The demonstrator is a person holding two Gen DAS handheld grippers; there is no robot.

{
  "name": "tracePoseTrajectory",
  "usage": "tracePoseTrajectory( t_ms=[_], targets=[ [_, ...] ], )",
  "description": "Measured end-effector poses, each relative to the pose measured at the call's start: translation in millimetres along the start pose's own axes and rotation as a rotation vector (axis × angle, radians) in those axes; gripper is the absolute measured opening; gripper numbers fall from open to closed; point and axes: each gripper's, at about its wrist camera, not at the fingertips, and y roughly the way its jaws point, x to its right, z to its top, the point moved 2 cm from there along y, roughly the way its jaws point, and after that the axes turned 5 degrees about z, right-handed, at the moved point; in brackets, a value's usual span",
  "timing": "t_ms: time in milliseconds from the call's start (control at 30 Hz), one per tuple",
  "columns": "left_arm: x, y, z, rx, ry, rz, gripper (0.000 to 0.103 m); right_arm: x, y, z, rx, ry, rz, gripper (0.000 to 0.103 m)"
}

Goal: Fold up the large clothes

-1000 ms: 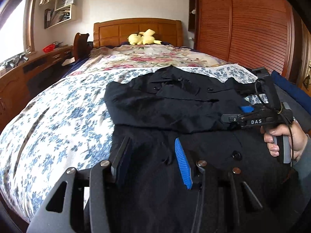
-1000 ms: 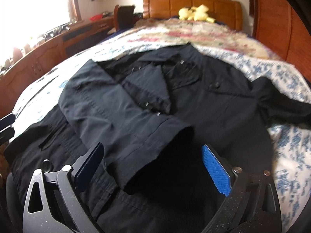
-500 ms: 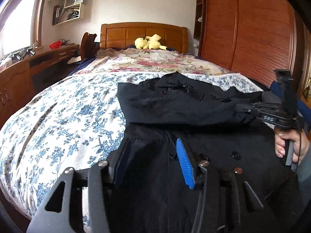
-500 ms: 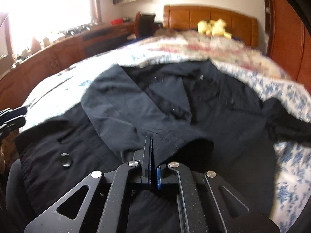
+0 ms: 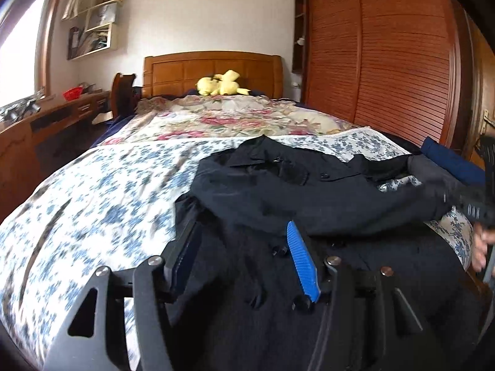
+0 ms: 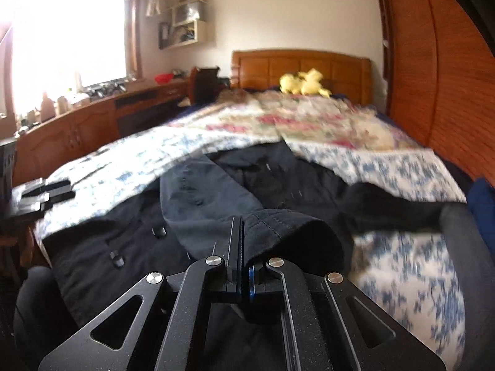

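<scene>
A large black buttoned coat [image 5: 309, 194] lies on the bed, collar towards the headboard, one sleeve folded across its chest. My left gripper [image 5: 244, 247] is open, its jaws apart just above the coat's lower left front. My right gripper [image 6: 239, 241] is shut on the cuff of the folded sleeve [image 6: 278, 228] and holds it lifted over the coat [image 6: 130, 247]. In the left wrist view the right gripper's body [image 5: 473, 207] and the hand holding it show blurred at the right edge. In the right wrist view the left gripper [image 6: 46, 191] shows at the left edge.
The bed has a blue floral cover [image 5: 77, 204] and a pink floral quilt [image 5: 222, 117] further up. A yellow plush toy [image 5: 221, 85] sits at the wooden headboard [image 5: 213, 68]. A wooden dresser [image 6: 77, 130] runs along the left; a wooden wardrobe [image 5: 386, 49] stands right. A blue cloth [image 5: 451, 160] lies at the bed's right edge.
My right gripper closed on the sleeve cuff and has pulled it up and towards the right. My left gripper stayed open and shifted slightly over the coat's lower front.
</scene>
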Motion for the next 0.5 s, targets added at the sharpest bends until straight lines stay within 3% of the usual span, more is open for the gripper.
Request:
tracePoseTrajectory(
  t_ms=[167,367,500],
  targets=[
    [18,32,15,0.0,0.029,-0.041,0.056,9,14,-43,-0.109,0.05,-0.025,0.0],
    [38,64,19,-0.001,0.037,-0.083,0.056,11,11,-71,-0.16,0.089,-0.037,0.005],
    [49,77,10,-0.011,0.069,-0.099,0.057,14,0,-75,-0.18,0.09,-0.082,0.032]
  ],
)
